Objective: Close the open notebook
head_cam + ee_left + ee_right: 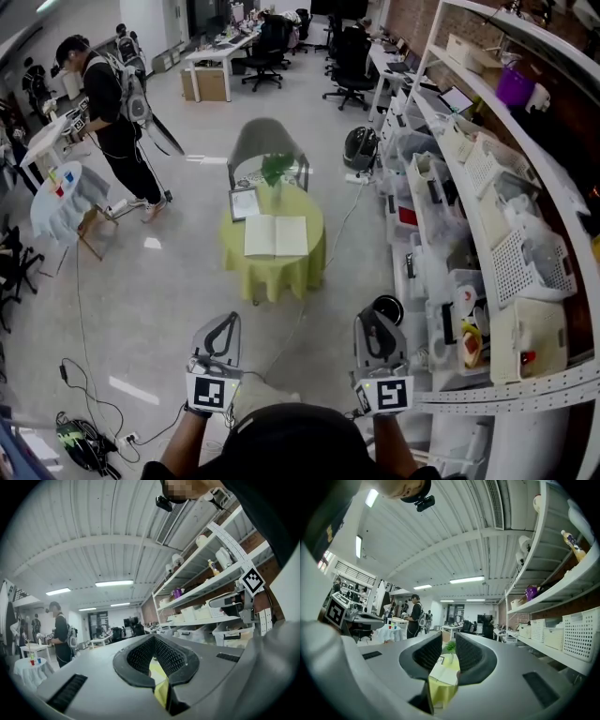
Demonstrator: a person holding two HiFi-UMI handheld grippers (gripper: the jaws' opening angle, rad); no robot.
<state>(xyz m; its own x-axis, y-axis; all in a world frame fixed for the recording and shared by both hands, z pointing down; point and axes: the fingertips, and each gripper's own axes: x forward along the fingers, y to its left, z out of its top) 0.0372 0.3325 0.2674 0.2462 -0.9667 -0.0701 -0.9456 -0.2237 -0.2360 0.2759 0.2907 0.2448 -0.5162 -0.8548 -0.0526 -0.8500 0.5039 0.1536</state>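
Observation:
An open notebook [276, 235] lies flat on a round table with a yellow-green cloth [272, 274], some way ahead of me. Through the right gripper's jaws the notebook [446, 667] shows on the same cloth. My left gripper [228, 319] is held low at the left, far short of the table; in the left gripper view its tips [153, 638] meet, with nothing held. My right gripper [367, 317] hovers at the right, equally far back. Its jaws [449, 641] stand slightly apart and empty.
On the table stand a picture frame [244, 202] and a potted plant [276, 171]; a grey chair [267, 141] is behind it. Shelves with bins [487, 234] run along the right. A person [112, 103] stands at the left by a small table [61, 202]. Cables [84, 375] cross the floor.

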